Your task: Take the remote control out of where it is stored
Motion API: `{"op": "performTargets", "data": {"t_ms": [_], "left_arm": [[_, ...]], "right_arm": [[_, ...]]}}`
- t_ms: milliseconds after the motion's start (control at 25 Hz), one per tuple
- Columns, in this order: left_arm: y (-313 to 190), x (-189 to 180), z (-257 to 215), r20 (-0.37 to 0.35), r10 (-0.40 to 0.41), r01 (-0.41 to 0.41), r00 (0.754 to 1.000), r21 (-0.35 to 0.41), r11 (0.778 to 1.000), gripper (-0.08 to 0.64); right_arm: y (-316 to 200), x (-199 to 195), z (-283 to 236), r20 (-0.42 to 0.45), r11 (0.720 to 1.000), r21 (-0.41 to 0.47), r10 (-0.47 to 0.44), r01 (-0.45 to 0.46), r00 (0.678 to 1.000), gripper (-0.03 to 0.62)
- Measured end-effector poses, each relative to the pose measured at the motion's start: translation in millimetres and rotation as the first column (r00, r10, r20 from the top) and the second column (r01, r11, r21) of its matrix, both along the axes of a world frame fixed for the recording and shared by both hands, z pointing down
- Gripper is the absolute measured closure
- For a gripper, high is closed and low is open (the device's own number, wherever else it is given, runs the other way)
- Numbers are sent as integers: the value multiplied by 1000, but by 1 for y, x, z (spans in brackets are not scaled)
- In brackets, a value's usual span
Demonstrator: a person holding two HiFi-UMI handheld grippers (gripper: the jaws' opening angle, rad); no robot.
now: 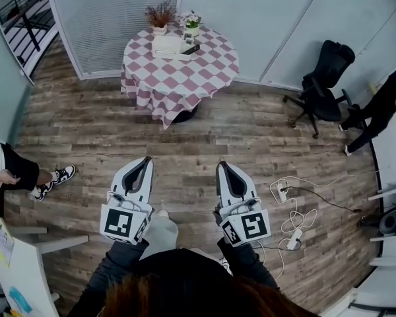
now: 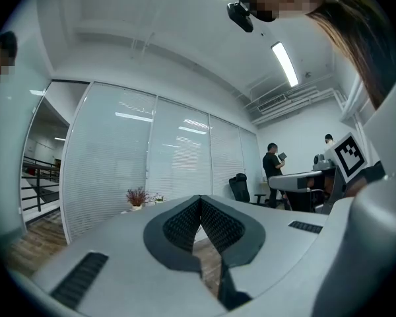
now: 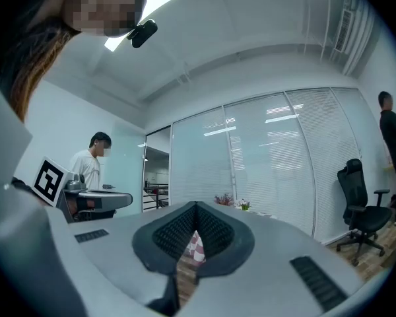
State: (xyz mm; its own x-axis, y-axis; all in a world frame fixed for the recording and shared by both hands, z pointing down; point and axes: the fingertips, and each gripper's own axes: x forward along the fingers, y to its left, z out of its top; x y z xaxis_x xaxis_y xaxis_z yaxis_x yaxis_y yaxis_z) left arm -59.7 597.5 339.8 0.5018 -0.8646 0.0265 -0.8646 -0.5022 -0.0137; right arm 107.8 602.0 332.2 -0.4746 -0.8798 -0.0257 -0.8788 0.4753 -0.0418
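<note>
A round table (image 1: 178,78) with a pink-and-white checked cloth stands at the far side of the room. On it sits a white box (image 1: 168,45) with a small dark oblong thing (image 1: 191,48) at its right end; whether that is the remote I cannot tell. My left gripper (image 1: 144,162) (image 2: 199,200) and right gripper (image 1: 224,167) (image 3: 197,205) are held level side by side over the wooden floor, well short of the table and pointing towards it. Both are shut with nothing between the jaws. A strip of the checked cloth (image 3: 195,246) shows below the right gripper's tips.
Two small potted plants (image 1: 160,15) stand at the table's back edge. A black office chair (image 1: 327,78) and a person (image 1: 383,104) are at the right, another person's leg and shoe (image 1: 49,177) at the left. A power strip with cables (image 1: 287,210) lies on the floor at right.
</note>
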Motion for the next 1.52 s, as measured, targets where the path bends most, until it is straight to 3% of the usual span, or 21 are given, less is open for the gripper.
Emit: {"op": "performTargets", "data": {"t_ms": [400, 720, 1520], "left_arm": [[-84, -45, -3, -1, 28, -28, 1000, 11, 1000, 554], [-114, -72, 10, -6, 36, -36, 999, -16, 999, 554], [-189, -68, 11, 2, -24, 24, 1000, -10, 1000, 554]], "right_arm": [[-86, -42, 2, -29, 1000, -3, 14, -14, 999, 580], [-114, -65, 15, -54, 999, -32, 20, -22, 998, 580], [-204, -81, 8, -49, 998, -6, -67, 66, 997, 580]]}}
